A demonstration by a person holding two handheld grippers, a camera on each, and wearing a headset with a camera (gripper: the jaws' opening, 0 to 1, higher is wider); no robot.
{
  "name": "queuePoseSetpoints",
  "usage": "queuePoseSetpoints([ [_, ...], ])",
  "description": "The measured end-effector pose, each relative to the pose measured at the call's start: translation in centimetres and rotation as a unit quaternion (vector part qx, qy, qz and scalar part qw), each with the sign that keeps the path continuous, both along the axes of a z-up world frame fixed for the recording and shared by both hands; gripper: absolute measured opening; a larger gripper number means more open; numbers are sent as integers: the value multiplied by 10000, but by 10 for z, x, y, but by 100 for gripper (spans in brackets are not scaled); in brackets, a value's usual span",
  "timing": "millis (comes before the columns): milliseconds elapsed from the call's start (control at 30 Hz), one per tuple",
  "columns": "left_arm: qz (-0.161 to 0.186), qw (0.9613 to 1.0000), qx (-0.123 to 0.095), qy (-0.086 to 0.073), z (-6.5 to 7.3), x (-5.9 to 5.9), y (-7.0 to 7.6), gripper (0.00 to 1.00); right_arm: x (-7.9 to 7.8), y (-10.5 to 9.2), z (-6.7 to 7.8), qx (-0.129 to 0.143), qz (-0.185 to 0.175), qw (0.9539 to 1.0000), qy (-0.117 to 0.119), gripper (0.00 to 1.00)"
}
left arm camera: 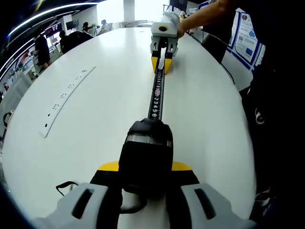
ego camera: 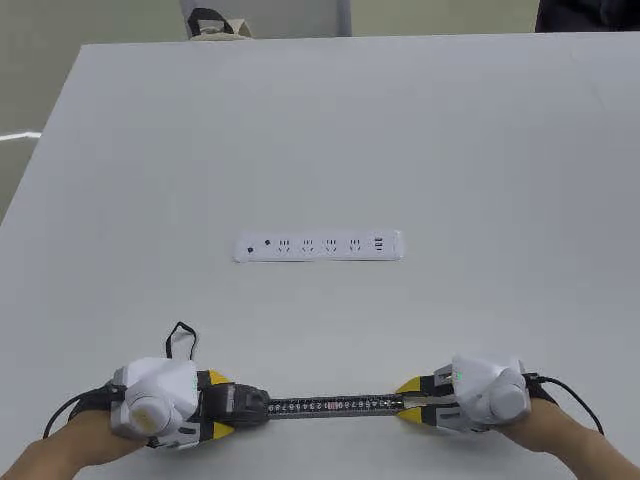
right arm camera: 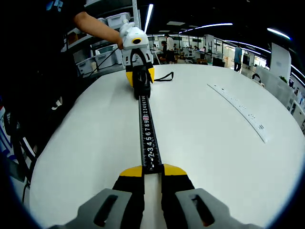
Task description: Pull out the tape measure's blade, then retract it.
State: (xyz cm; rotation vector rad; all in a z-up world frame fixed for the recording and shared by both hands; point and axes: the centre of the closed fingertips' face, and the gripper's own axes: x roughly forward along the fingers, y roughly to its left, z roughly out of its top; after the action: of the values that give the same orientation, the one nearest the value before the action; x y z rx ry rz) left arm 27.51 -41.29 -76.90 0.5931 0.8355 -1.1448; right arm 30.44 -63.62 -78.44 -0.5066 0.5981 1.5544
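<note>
At the near edge of the table (ego camera: 320, 130), the left gripper (ego camera: 218, 404) is clamped on the tape measure (ego camera: 245, 404) case. Off to the right, the right gripper (ego camera: 410, 400) pinches the tip of the blade (ego camera: 335, 405), which lies stretched flat between them. A weak pinch would likely let the tip slip and the blade whip back into the case. Closing the gap faster than the spring winds could buckle it. Farther off, the power strip (ego camera: 318, 246) lies well apart and poses no hazard.
</note>
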Motion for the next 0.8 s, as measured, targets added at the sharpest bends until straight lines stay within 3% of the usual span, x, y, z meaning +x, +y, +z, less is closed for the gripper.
queuePoseSetpoints([
  [800,-18,10000,-19,-1,1,0,0,31,0,-11,1,-53,-70,10000,-27,10],
])
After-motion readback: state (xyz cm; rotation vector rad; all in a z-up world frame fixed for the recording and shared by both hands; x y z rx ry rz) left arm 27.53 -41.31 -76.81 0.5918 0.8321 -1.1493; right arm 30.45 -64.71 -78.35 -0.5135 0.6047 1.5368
